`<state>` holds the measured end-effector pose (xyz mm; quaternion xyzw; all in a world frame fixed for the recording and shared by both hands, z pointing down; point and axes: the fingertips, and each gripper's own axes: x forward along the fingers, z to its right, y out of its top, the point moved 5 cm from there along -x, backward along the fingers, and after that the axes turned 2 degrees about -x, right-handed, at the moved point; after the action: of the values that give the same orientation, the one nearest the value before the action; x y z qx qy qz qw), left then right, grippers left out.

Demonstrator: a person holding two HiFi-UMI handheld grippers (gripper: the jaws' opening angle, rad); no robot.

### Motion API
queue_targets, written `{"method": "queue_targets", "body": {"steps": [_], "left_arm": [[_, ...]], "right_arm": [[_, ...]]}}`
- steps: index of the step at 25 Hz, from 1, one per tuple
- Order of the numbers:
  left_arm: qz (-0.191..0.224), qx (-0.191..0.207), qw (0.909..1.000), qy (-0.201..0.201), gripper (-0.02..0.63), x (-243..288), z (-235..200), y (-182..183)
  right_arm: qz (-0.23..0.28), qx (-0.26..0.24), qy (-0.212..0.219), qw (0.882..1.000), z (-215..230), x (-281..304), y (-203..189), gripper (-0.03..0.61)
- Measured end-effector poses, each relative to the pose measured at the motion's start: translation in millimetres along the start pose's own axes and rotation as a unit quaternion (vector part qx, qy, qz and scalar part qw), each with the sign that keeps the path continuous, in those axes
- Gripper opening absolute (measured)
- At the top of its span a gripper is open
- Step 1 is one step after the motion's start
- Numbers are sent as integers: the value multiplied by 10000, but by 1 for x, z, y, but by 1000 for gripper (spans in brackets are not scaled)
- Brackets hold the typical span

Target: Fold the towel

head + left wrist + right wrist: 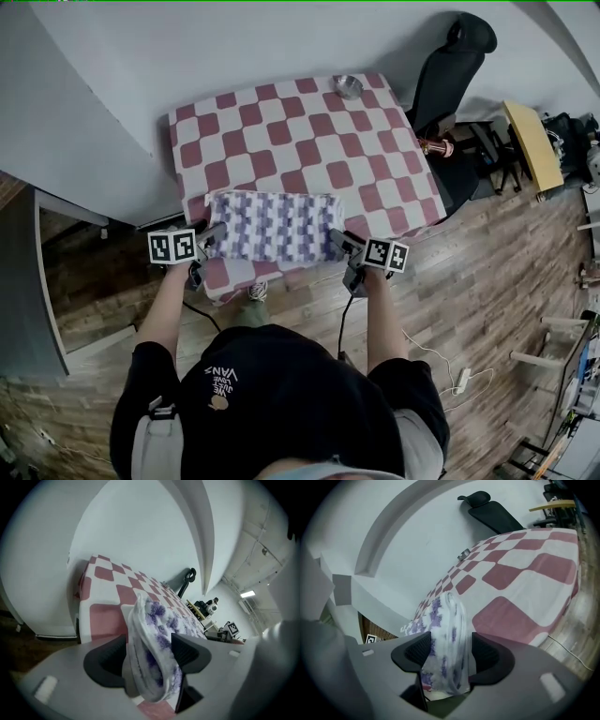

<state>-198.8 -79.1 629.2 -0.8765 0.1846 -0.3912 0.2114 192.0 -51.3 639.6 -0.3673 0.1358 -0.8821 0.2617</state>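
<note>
Left tongs (149, 651), right tongs (447, 651) agape around towel (275, 225)

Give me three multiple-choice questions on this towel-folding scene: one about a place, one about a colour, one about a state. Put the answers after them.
1. Where on the table is the metal bowl?
A) near edge
B) far edge
C) centre

2. What colours is the towel?
A) purple and white
B) green and yellow
C) plain black

3. How do the jaws of the left gripper stand?
A) shut with nothing between them
B) apart, with the towel's edge between them
C) shut on the metal bowl

Answers:
1 B: the head view shows the metal bowl by the edge farthest from the person.
2 A: purple patches on white.
3 B: the left gripper view shows the folded edge between the parted jaws.
</note>
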Motion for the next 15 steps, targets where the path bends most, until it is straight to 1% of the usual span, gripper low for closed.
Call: {"method": "queue_targets", "body": {"steps": [1,3,5,6,8,9,10,11,13,15], "left_arm": [[-66,22,10000,14,279,3,0,-2],[-142,132,9997,113,278,6,-1,-5],[-133,309,9988,345,278,7,-3,-7],[-100,380,9982,457,276,7,-3,-7],[-78,393,9979,501,271,8,-3,-8],[-149,371,9981,464,256,9,-2,-10],[-264,352,9982,404,199,11,-1,-12],[-357,355,9981,360,158,12,2,-14],[-338,364,9982,324,122,14,8,-13],[-186,333,9987,331,109,15,14,-10]], "right_arm": [[-71,72,81,9999,-1,2,-1,277],[-274,264,322,9988,-6,10,-5,221],[-409,412,477,9972,-12,18,-10,180],[-467,453,506,9966,-14,21,-12,156],[-533,457,451,9965,-16,26,-11,138],[-520,436,415,9968,-17,26,-10,120],[-491,388,382,9973,-17,26,-8,99],[-466,300,342,9979,-17,25,-5,87],[-438,44,223,9988,-17,22,5,77],[-409,-210,79,9989,-15,20,19,73]]}}
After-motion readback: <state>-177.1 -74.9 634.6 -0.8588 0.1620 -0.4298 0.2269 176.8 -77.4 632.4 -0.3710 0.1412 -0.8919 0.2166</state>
